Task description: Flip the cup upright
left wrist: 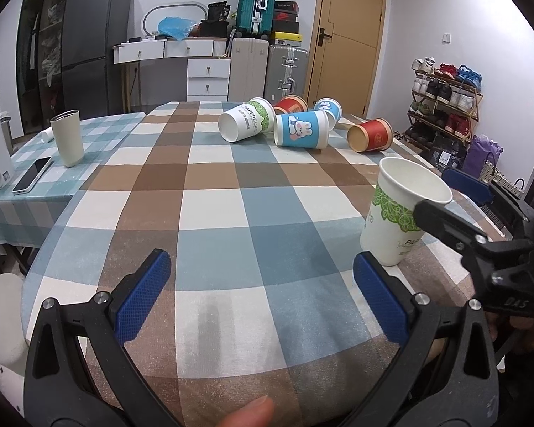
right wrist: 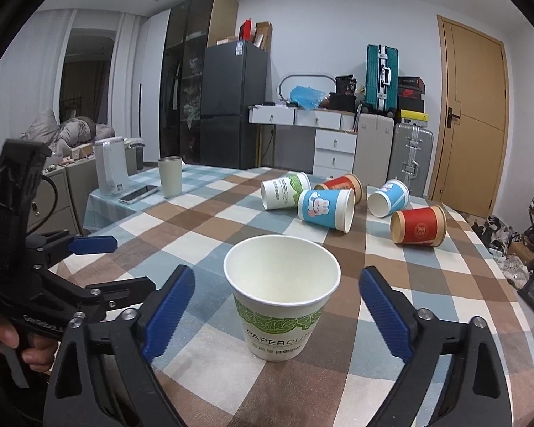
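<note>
Left wrist view: the left gripper (left wrist: 261, 293) hangs low over the checked tablecloth (left wrist: 213, 213), its blue-padded fingers (left wrist: 142, 299) spread wide with only cloth between them. At about 3 o'clock from it stands the white cup with green leaf print (left wrist: 397, 213), upright, mouth up, resting on the cloth. The right gripper (left wrist: 459, 199) reaches in from the right edge; one black finger crosses in front of the cup's rim and another blue pad sits behind it, apart from the wall. Toward 12 o'clock lies a cluster of tipped cups: a second green-print cup (left wrist: 245, 119), a blue rabbit cup (left wrist: 300, 130), a red cup (left wrist: 370, 135), another red one (left wrist: 290, 104) and another blue one (left wrist: 328, 107) behind. At 10 o'clock stand a cream tumbler (left wrist: 67, 137) and a phone (left wrist: 32, 175).

Right wrist view: the right gripper (right wrist: 277, 315) is open, its pads on either side of the upright green-print cup (right wrist: 281, 295) with a clear gap on both sides, touching neither wall. The cup sits dead centre between the fingers. The left gripper (right wrist: 99, 263) shows at 9 o'clock, also spread. The five fallen cups lie at 12 to 1 o'clock, the nearest being the red one (right wrist: 418, 226).
</note>
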Available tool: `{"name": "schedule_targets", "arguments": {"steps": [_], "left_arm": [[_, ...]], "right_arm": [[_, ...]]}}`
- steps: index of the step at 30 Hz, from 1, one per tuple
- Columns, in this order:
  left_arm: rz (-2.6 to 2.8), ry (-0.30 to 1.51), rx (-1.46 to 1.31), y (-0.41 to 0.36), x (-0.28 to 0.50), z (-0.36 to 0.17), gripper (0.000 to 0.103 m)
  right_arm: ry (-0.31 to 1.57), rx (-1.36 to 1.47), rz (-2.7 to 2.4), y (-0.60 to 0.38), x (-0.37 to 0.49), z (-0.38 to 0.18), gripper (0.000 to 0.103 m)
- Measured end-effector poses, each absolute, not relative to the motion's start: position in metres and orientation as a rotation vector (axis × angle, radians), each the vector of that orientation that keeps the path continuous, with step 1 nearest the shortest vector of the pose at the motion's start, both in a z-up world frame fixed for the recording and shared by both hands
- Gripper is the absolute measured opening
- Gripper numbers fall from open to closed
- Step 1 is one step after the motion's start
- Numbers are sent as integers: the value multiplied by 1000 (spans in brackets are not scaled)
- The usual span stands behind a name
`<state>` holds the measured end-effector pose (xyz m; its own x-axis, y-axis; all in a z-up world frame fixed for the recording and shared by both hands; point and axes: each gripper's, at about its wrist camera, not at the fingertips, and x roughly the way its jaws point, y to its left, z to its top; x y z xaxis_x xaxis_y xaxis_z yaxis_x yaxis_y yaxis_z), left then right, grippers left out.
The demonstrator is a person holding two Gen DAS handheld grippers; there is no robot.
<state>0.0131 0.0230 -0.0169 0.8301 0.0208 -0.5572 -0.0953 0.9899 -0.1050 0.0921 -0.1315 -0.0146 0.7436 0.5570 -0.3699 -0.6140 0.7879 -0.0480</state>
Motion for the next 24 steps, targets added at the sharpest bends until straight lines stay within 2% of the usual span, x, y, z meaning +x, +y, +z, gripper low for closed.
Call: {"name": "schedule_targets", "arguments": {"steps": [24], "left_arm": [[-25,482,-71,0,-8,-2,102]], "right_arm": [[269,-63,733,-181,74,-21,103]]}}
